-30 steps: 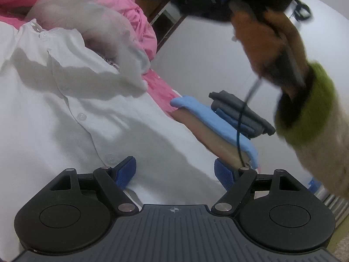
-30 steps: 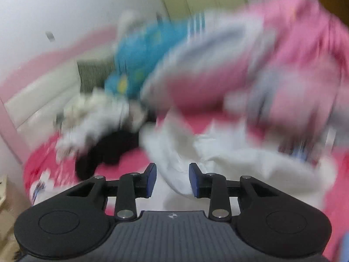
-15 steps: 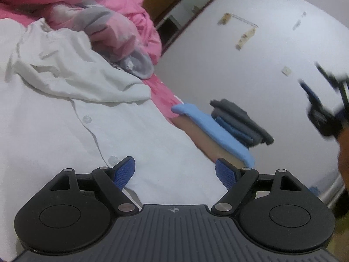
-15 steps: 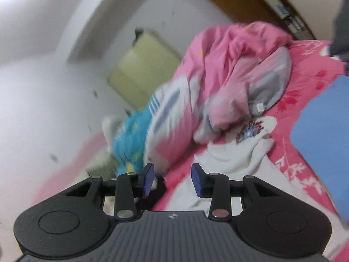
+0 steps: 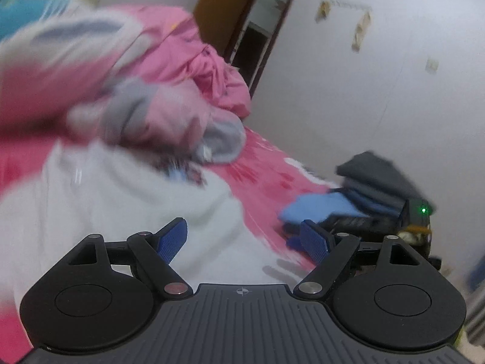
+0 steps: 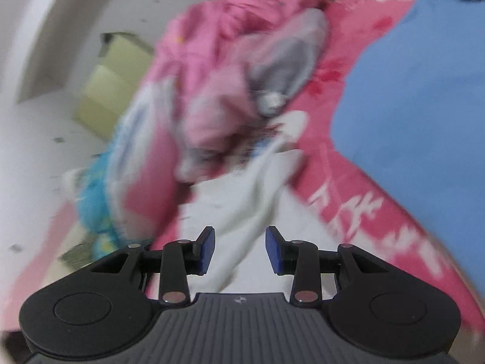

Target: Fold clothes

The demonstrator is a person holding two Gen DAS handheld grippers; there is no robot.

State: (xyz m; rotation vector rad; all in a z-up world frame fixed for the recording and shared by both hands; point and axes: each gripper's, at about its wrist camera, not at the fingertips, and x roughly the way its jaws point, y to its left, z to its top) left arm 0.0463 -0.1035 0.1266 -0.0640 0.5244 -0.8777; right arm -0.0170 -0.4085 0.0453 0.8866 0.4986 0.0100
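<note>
A white button shirt (image 5: pixel 121 200) lies spread on the pink floral bedsheet (image 5: pixel 266 179); it also shows in the right wrist view (image 6: pixel 242 212). My left gripper (image 5: pixel 244 239) is open and empty, held above the shirt's right edge. My right gripper (image 6: pixel 240 250) is open and empty, above a fold of the white shirt. The right gripper's body shows at the right of the left wrist view (image 5: pixel 379 221), beside the folded stack. Both views are motion-blurred.
A pink and grey quilt (image 5: pixel 157 91) is heaped behind the shirt, also in the right wrist view (image 6: pixel 242 69). Folded blue cloth (image 5: pixel 321 206) and folded grey clothes (image 5: pixel 379 179) are stacked at the bed's right. A large blue cloth (image 6: pixel 418 97) fills the right. A dark doorway (image 5: pixel 257 30) stands behind.
Both grippers have swung; the left view has lifted and turned toward the quilt and stack. The right gripper has dropped toward the shirt and stands beside the folded stack. Both stay open.
</note>
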